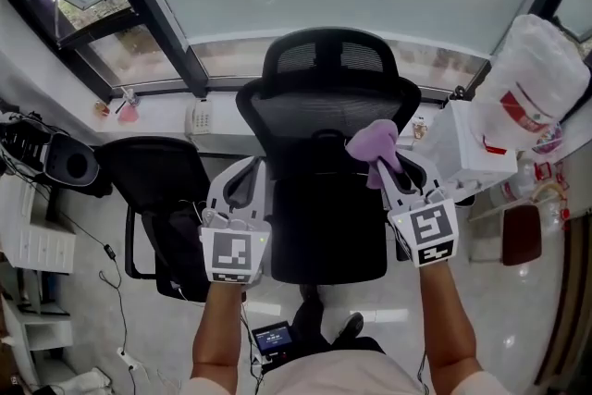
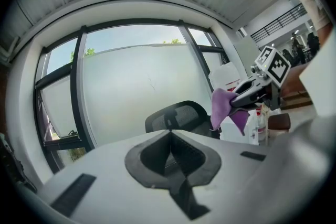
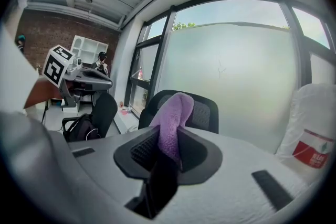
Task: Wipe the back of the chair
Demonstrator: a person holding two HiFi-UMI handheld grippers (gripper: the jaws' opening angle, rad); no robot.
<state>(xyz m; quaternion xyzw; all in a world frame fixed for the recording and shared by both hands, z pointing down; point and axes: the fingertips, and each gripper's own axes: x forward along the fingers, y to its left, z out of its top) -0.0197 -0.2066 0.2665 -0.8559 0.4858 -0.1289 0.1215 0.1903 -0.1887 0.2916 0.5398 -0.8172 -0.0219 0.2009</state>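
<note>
Chair [image 1: 324, 120] stands just in front of us, back toward us. We're approaching: left gripper [image 1: 244, 188] pressed together, empty; right gripper [image 1: 388, 169] pinching purple cloth [image 1: 375, 143] near the back. Next: press cloth on, sweep across.

Your cloth [image 1: 375, 143] looks soft and fuzzy, like fleece. The chair [image 1: 326, 116] before you has a matt black mesh back; the floor [image 1: 523, 319] is glossy.
</note>
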